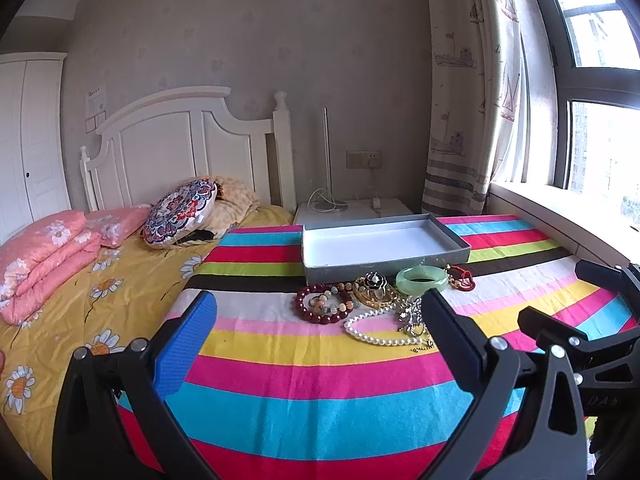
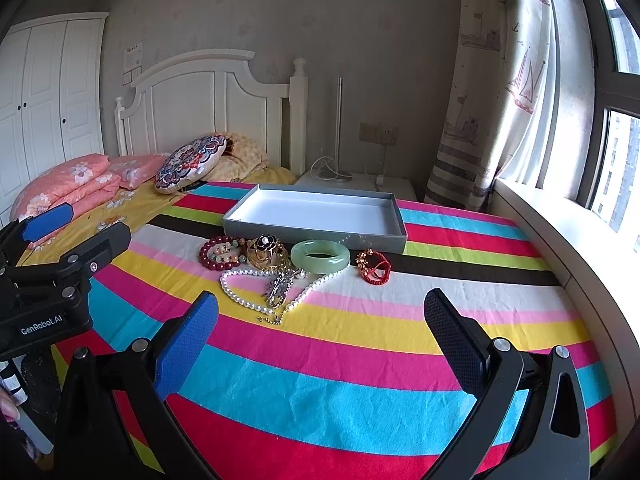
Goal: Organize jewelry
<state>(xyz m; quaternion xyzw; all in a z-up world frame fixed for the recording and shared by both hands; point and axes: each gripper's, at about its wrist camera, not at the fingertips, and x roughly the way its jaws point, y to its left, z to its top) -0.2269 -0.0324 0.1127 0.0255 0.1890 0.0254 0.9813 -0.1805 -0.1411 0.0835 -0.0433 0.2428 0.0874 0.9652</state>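
Both grippers hover over the near end of the striped cloth (image 2: 320,380), nothing held. Left gripper (image 1: 320,320): jaws spread wide. Right gripper (image 2: 320,320): jaws spread wide too.

Jewelry sits in a cluster mid-cloth, just in front of the grey tray (image 2: 316,236), which is empty.

Nearest: white pearl necklace (image 2: 240,292), looped, with a silver brooch-like piece (image 2: 280,286) lying on top of it and a small gold chain end (image 2: 272,319) at the near edge. Looks tangled together; can't tell how badly.

Behind that, left to right in the right wrist view:
- dark red bead bracelet (image 2: 210,258), a pastel bead bracelet (image 2: 228,251) nested inside it
- gold flower brooch (image 2: 265,254)
- green jade bangle (image 2: 319,257), lying flat, touching the pearls
- red cord bracelet with gold charms (image 2: 374,266), on its own, just right of the bangle

Judgement: nothing placed yet, first pick pending.

Suggested approach:
- take the red cord bracelet first with the right gripper: isolated, soft, no snag risk
- bangle: hard and probably slick; straddle one side of the ring, pads inside and outside the wall, close gently, lift straight
- leave the pearls until the brooch is off them, otherwise it drags the lot
- low release into the tray, spaced apart
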